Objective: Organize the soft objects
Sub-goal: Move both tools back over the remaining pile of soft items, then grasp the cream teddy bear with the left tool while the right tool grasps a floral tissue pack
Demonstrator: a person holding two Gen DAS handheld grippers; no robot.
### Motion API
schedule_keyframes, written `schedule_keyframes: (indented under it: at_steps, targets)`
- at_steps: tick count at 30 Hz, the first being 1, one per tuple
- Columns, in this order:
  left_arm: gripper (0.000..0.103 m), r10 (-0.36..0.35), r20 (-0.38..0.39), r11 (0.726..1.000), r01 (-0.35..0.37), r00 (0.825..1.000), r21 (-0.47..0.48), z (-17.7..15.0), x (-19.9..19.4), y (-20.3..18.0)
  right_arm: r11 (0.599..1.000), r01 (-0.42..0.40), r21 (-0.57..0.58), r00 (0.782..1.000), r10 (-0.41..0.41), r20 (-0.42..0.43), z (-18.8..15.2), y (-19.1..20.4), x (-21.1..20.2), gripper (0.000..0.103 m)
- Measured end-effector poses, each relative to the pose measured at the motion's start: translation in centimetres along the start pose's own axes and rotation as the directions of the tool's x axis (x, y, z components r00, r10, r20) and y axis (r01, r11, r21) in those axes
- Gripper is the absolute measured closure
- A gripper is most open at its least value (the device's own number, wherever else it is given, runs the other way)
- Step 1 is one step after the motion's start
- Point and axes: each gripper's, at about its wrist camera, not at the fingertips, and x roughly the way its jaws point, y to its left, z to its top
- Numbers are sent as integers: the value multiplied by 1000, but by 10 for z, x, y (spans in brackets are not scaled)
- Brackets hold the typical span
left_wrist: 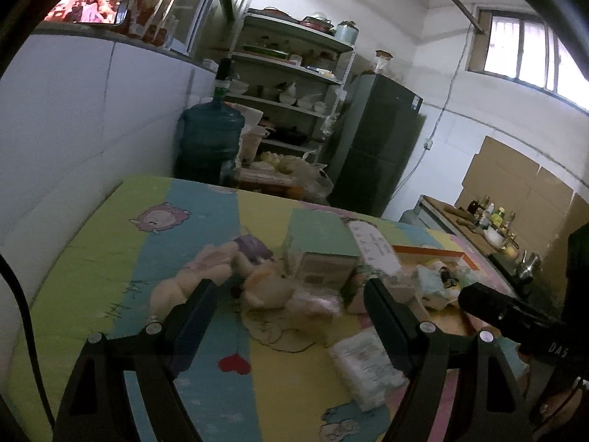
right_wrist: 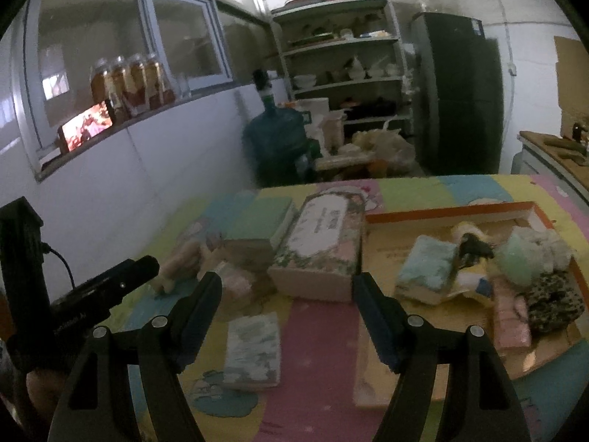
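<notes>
Both hand-held grippers are spread wide with nothing between the fingers: my left hand-held gripper [left_wrist: 291, 291] hangs over the plush toys [left_wrist: 235, 280], my right hand-held gripper [right_wrist: 287, 287] over the floral box [right_wrist: 320, 250]. On the worktop [right_wrist: 316, 335], under its cartoon-print cloth, the plush toys lie in a soft heap at the left, blurred, long axis roughly across the left view. A wrapped tissue pack [right_wrist: 254, 350] lies flat nearer me, its long side running away from me. Only the right view shows the inside of the orange-rimmed tray [right_wrist: 456, 208] at the right: a pale blue pack [right_wrist: 427, 269], a green fluffy thing [right_wrist: 519, 261], a spotted pouch [right_wrist: 556, 302]. Only the left view shows the barred window [left_wrist: 522, 51]
</notes>
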Motion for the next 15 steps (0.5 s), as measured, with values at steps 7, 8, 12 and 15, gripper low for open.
schedule_keyframes:
  at_steps: [7, 8, 12, 15]
  targets:
    - [22, 15, 1, 998, -15, 1000, 61, -2, -4, 16, 1000, -20, -8, 999, 19, -47, -9, 15, 20, 27]
    - [22, 17, 1, 997, -17, 1000, 76, -2, -4, 18, 1000, -23, -9, 998, 22, -55, -11, 17, 23, 27]
    - [22, 10, 2, 984, -10, 1000, 175, 2, -2, 27, 1000, -24, -16, 996, 22, -86, -17, 24, 34, 27]
    - [22, -21, -15, 968, 24, 1000, 250, 7, 5, 34, 1000, -24, -20, 994, 21, -109, -22, 28, 42, 27]
